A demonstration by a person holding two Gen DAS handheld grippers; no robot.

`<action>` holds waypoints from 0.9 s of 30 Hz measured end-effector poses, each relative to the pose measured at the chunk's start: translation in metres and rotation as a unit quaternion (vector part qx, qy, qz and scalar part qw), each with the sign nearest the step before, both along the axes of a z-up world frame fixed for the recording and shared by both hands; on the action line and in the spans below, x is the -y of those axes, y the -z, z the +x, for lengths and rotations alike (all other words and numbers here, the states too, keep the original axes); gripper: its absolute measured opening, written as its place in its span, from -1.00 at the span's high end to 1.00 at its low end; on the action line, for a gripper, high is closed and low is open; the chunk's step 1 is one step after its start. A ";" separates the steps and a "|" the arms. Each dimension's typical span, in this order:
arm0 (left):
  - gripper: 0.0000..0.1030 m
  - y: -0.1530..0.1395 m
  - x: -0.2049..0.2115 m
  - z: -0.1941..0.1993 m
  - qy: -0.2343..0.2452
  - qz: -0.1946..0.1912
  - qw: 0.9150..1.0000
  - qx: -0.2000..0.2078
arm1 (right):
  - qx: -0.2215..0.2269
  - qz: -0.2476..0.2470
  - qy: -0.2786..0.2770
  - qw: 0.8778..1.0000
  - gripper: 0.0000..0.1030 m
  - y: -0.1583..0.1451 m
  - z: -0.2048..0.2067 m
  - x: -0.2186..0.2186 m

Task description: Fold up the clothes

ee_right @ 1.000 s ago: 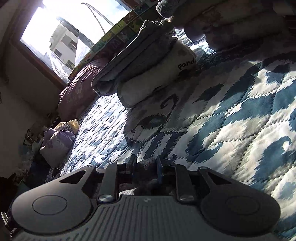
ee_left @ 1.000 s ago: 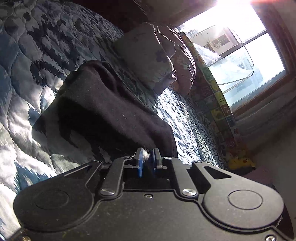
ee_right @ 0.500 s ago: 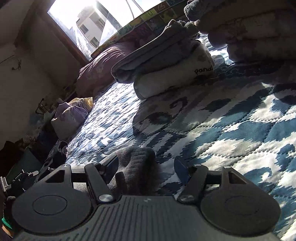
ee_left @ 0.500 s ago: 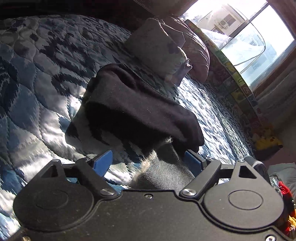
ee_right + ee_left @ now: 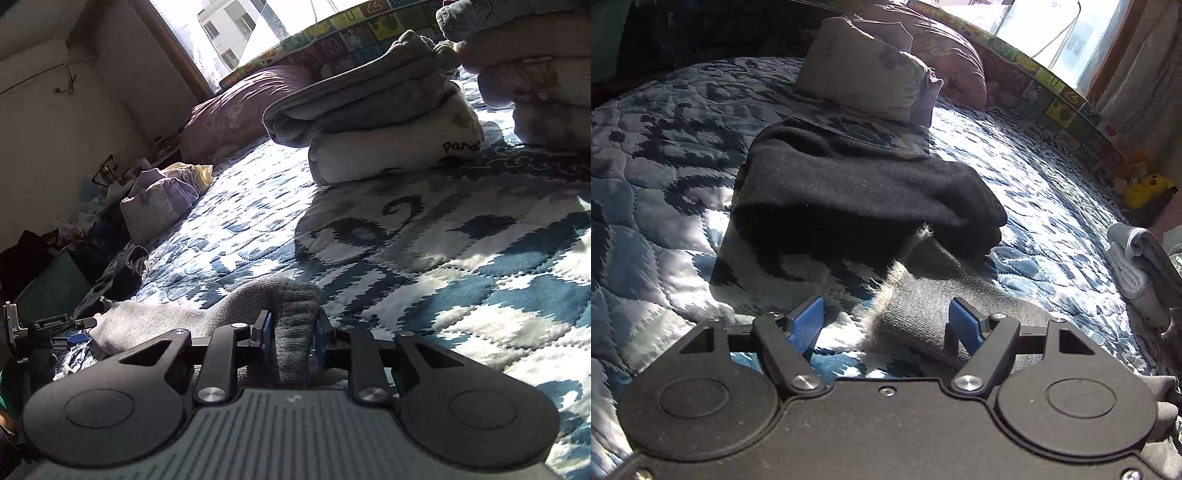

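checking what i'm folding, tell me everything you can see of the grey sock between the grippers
The grey sock is a knitted, fuzzy-edged piece lying flat on the blue patterned quilt. Its frayed open end sits between the spread fingers of the left gripper, untouched. The right gripper pinches its rounded other end. Its far edge runs under the folded black garment.

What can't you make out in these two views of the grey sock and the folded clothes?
- Left wrist view: the grey sock runs under the left tool; its near end is hidden.
- Right wrist view: the right tool pinches the sock; its body covers the rest.
- Right wrist view: the folded pile shows lettering cut short by a fold.
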State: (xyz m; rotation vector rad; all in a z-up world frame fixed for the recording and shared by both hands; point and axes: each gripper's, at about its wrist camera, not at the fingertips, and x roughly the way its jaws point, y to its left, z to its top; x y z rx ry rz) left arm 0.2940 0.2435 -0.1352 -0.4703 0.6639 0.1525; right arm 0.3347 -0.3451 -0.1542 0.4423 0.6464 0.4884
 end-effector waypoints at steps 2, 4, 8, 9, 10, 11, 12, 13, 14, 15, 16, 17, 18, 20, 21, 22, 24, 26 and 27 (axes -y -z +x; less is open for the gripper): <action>0.93 -0.006 -0.003 -0.007 -0.003 -0.016 1.000 0.017 | 0.023 0.016 0.004 1.000 0.56 -0.007 -0.004 0.004; 0.93 -0.016 -0.006 -0.020 -0.014 -0.020 0.999 0.043 | 0.036 0.029 0.013 0.999 0.58 -0.012 -0.006 0.007; 0.93 -0.010 -0.007 -0.021 -0.020 0.002 0.999 0.031 | 0.017 -0.030 0.037 0.999 0.54 -0.006 0.005 -0.007; 0.93 -0.005 -0.006 -0.018 -0.019 0.009 1.000 0.019 | -0.002 -0.059 0.041 0.997 0.51 0.001 0.011 -0.015; 0.89 -0.001 -0.005 -0.015 -0.019 0.016 1.000 0.009 | -0.016 -0.081 0.045 0.996 0.51 0.006 0.015 -0.021; 0.85 0.003 -0.004 -0.012 -0.019 0.022 1.000 -0.002 | -0.013 -0.084 0.047 0.995 0.44 0.006 0.015 -0.022; 0.84 0.002 -0.003 -0.012 -0.017 0.025 1.000 -0.005 | -0.011 -0.080 0.050 0.995 0.34 0.003 0.013 -0.019; 0.50 -0.001 -0.003 -0.013 -0.017 0.030 0.999 -0.005 | -0.012 -0.072 0.059 0.996 0.08 0.002 0.010 -0.014; 0.19 -0.002 -0.003 -0.016 -0.020 0.034 0.999 -0.004 | -0.012 -0.064 0.067 0.996 -0.05 0.001 0.007 -0.009; -0.38 -0.002 -0.003 -0.020 -0.023 0.039 0.999 -0.002 | -0.013 -0.056 0.071 0.996 -0.06 0.001 0.004 -0.004; -0.44 -0.002 -0.003 -0.024 -0.026 0.044 0.999 0.000 | -0.016 -0.046 0.077 0.996 -0.06 0.002 0.001 0.002; -0.44 -0.003 -0.004 -0.028 -0.029 0.041 0.999 0.001 | -0.021 -0.028 0.085 0.996 -0.08 0.003 -0.004 0.010; -0.44 -0.004 -0.006 -0.032 -0.033 0.036 0.999 0.001 | -0.027 -0.010 0.093 0.995 -0.08 0.004 -0.009 0.017; -0.44 -0.006 -0.009 -0.042 -0.045 0.019 0.999 0.002 | -0.037 0.017 0.105 0.994 -0.10 0.006 -0.019 0.028; -0.44 -0.008 -0.012 -0.049 -0.056 0.006 0.998 0.004 | -0.043 0.033 0.109 0.993 -0.11 0.007 -0.028 0.032; -0.44 -0.011 -0.015 -0.057 -0.065 -0.011 0.998 0.008 | -0.049 0.049 0.112 0.991 -0.17 0.007 -0.038 0.036; -0.44 -0.015 -0.017 -0.071 -0.079 -0.033 0.996 0.013 | -0.055 0.065 0.118 0.989 -0.24 0.007 -0.051 0.037; -0.44 -0.018 -0.015 -0.087 -0.086 -0.041 0.995 0.015 | -0.062 0.081 0.122 0.987 -0.28 0.009 -0.064 0.036; -0.44 -0.020 -0.014 -0.095 -0.088 -0.043 0.995 0.017 | -0.067 0.089 0.123 0.986 -0.28 0.010 -0.071 0.036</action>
